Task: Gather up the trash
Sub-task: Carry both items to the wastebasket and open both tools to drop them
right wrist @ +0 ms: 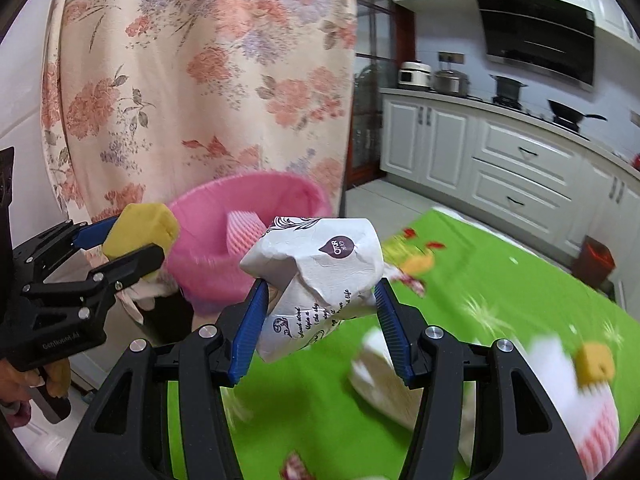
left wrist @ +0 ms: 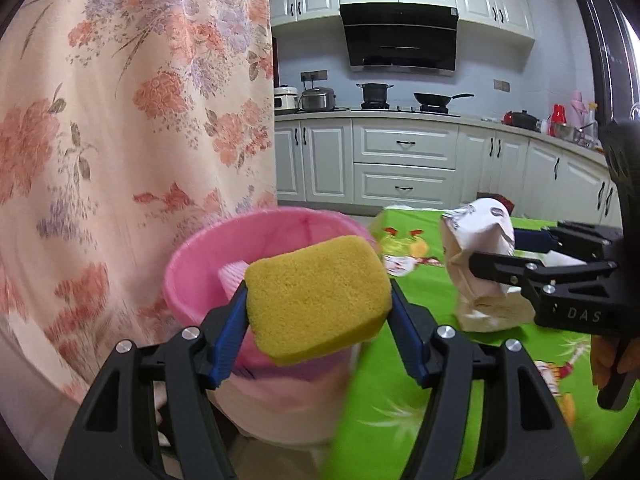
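I have the left gripper (left wrist: 318, 300) clamped on a yellow sponge (left wrist: 318, 298), held just in front of the pink bin (left wrist: 188, 280), which fills the 11 o'clock side of the left wrist view. The right gripper (right wrist: 320, 304) pinches a crumpled paper cup (right wrist: 320, 276), with the bin at about 10 o'clock from it in the right wrist view.

To do this well, I judge I should carry the sponge fully over the rim before I let the jaws part, since it looks to sit near the front lip and could bounce off. I'd drop one piece at a time, keeping the two grippers from knocking together over the opening. The cup is light and squashed, so I want it well over the opening before I let it go.

Inside the bin I see a pink ribbed foam piece (right wrist: 244, 234) leaning against the wall. More litter lies blurred on the green tablecloth (right wrist: 520, 280), including a second yellow sponge bit (right wrist: 594, 362)
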`<state>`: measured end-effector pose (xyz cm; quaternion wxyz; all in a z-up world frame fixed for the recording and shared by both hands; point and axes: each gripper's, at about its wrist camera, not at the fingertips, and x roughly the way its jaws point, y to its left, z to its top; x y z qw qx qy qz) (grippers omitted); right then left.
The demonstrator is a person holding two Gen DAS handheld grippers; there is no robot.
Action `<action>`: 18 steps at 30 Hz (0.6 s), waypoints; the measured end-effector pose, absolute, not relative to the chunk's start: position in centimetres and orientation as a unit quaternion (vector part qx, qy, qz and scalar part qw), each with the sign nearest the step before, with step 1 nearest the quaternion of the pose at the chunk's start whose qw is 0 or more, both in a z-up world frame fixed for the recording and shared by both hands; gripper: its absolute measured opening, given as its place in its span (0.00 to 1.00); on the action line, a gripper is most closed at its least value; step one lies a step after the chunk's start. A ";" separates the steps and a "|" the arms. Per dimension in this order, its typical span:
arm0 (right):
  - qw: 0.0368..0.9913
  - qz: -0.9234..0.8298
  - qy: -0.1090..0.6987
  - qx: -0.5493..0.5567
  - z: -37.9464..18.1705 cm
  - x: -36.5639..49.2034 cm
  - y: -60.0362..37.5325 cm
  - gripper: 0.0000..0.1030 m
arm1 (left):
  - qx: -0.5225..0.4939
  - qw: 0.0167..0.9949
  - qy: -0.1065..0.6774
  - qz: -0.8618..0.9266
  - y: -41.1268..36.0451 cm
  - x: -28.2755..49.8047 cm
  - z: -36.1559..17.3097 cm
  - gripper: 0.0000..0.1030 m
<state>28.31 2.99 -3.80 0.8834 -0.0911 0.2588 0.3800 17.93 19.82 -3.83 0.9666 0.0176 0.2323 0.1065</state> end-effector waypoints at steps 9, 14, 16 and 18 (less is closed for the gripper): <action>0.870 0.417 0.247 -0.095 -2.2 32.5 9.0 0.51 | 0.007 0.967 0.222 0.125 25.5 22.0 -2.3 0.62; 0.861 0.431 0.256 -0.085 -2.5 35.1 11.3 0.51 | -0.042 0.962 0.236 0.129 29.3 24.4 -2.9 0.63; 0.859 0.434 0.256 -0.087 -2.7 35.5 12.0 0.51 | -0.048 0.961 0.239 0.134 30.1 24.9 -3.3 0.64; 0.857 0.438 0.257 -0.091 -3.0 35.9 12.9 0.52 | -0.051 0.959 0.243 0.134 30.8 25.7 -3.7 0.64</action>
